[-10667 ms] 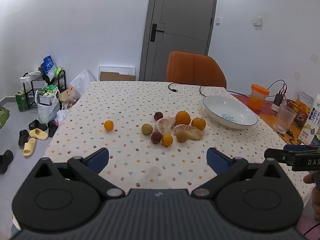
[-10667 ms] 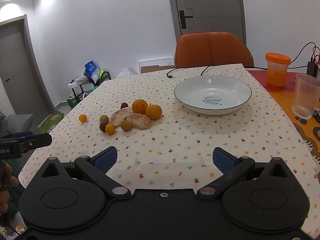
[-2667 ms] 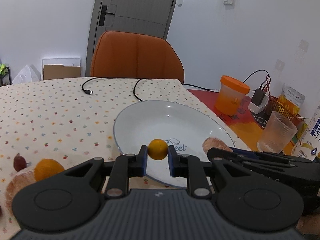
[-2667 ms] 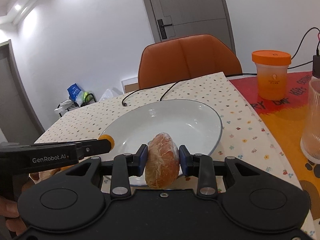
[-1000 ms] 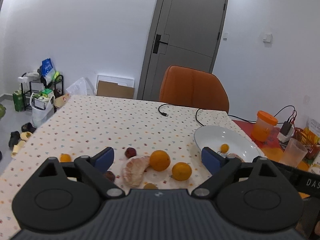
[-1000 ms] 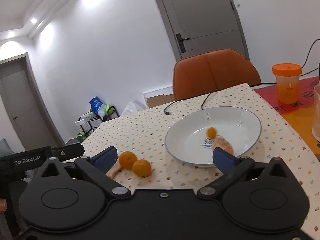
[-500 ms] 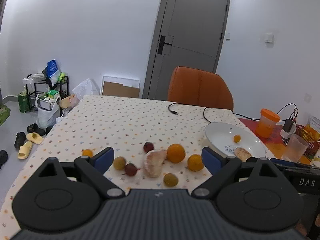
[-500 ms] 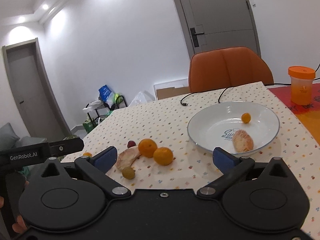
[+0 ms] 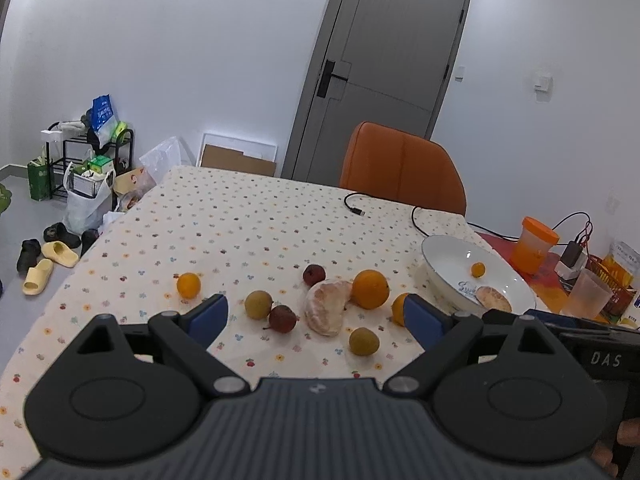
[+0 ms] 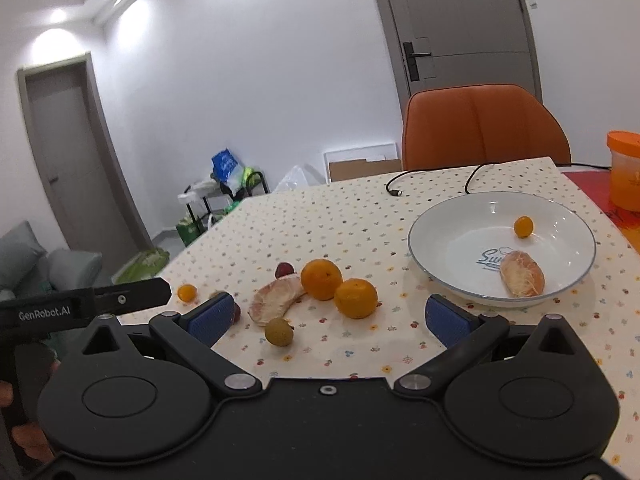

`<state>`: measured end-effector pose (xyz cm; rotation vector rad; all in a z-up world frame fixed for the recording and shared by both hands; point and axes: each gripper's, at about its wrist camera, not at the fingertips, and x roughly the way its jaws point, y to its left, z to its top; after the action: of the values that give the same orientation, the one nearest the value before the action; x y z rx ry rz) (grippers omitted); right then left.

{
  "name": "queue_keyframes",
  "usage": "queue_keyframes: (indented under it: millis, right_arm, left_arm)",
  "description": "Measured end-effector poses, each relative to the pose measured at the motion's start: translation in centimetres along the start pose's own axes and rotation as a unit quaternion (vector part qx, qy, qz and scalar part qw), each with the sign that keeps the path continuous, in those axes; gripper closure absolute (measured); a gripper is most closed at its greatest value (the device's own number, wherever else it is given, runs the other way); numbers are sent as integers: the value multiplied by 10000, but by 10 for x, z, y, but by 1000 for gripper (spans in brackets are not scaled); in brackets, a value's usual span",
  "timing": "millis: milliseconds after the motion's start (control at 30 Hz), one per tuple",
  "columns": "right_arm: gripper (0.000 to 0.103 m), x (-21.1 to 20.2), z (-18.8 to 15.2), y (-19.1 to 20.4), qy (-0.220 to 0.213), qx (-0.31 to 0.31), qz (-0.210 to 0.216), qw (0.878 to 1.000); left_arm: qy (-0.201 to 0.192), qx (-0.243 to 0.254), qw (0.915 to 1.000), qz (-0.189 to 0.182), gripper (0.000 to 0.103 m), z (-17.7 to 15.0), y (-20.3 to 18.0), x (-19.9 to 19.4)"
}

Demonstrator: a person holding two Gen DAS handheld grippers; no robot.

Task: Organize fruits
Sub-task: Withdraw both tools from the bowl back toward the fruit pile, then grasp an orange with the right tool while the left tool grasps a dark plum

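**Inspector:** Left wrist view: left claw (image 9: 316, 314) spread, empty; loose fruit on the desk (image 9: 248, 220), the peeled segment (image 9: 326, 312) touching an orange (image 9: 370, 289); a careless pinch could roll its neighbours off.

**Onlooker:** Right wrist view: right claw (image 10: 326, 318) spread, empty; bowl (image 10: 452, 216) holds two pieces; round oranges (image 10: 355, 298) may slip.

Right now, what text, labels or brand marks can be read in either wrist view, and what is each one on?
"GenRobot.AI": on the side of the left gripper, seen in the right wrist view.
"DAS": on the right gripper's body, seen in the left wrist view; the rest is cut off.
"Sw...": blue script in the white bowl, partly covered by the peeled segment.
Print on the orange mat and the packets: too blurred to read.
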<state>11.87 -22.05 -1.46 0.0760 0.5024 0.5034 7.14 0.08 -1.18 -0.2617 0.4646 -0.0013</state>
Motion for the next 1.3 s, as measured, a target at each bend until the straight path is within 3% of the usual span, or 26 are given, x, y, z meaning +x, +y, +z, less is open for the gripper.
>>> queue_keyframes:
  millis: [133,467,967,1300]
  right_arm:
    - [4,8,-2,1,87,-36,-12,10000]
    - [30,19,-9,-7,248,-66,-16,9997]
    - [42,34,-7,-24,362,-132,-32,9993]
    - [52,51,-7,-29,496,-125,136,9986]
  left_arm:
    - [62,-39,10000,35,10,-5,2,8]
    - [194,22,9998,-107,12,-12,-6,25]
    - [460,123,9984,-290,27,-16,-30,61]
    - [362,-84,9993,53,36,-10,-16,72]
